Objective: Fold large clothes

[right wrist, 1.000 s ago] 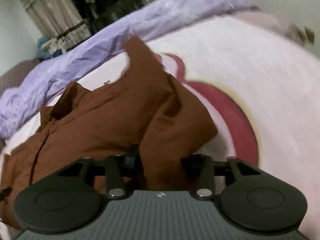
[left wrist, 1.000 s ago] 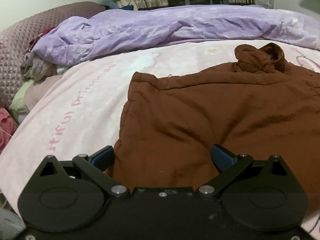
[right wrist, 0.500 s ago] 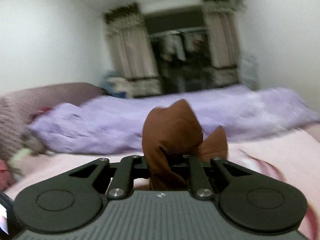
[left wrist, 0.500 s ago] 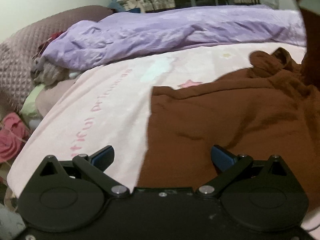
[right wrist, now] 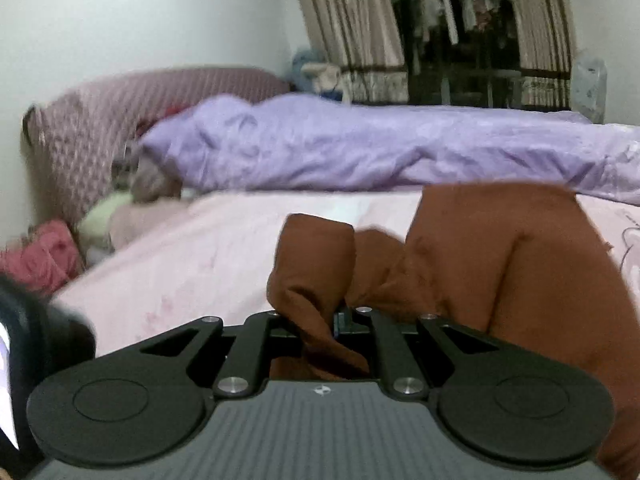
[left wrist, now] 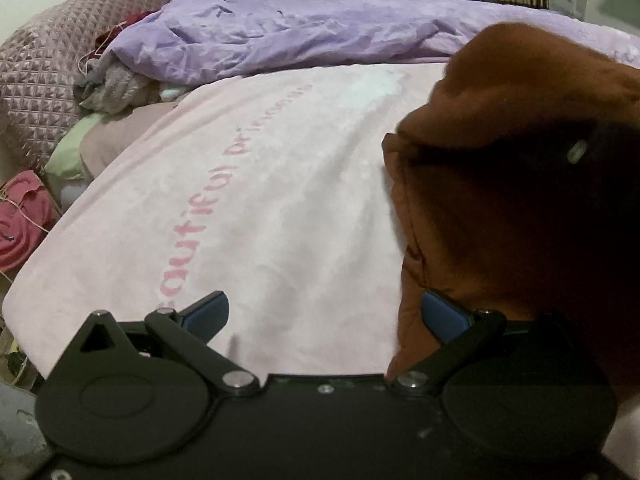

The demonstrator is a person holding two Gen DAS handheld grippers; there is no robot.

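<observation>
A large brown garment (left wrist: 500, 220) lies on the pink bed sheet (left wrist: 260, 200), filling the right of the left wrist view. One part is raised and hangs over the rest. My left gripper (left wrist: 323, 304) stands open low over the sheet. Its right blue pad (left wrist: 440, 314) touches the garment's left edge, and only sheet shows between the pads. In the right wrist view my right gripper (right wrist: 340, 318) is shut on a bunched fold (right wrist: 316, 256) of the brown garment (right wrist: 520, 264). It holds that fold up above the bed, and the cloth hides its fingertips.
A crumpled purple duvet (left wrist: 320, 32) runs along the far side of the bed. The quilted headboard (left wrist: 44, 64) and a heap of clothes (left wrist: 116, 84) are at the left. A red cloth (left wrist: 20, 220) hangs off the bed's left side. Curtains (right wrist: 352, 32) and a dark wardrobe stand behind.
My right gripper closed on the brown fold, lifted it and carried it left across the garment. My left gripper slid left, off the garment and over the bare sheet.
</observation>
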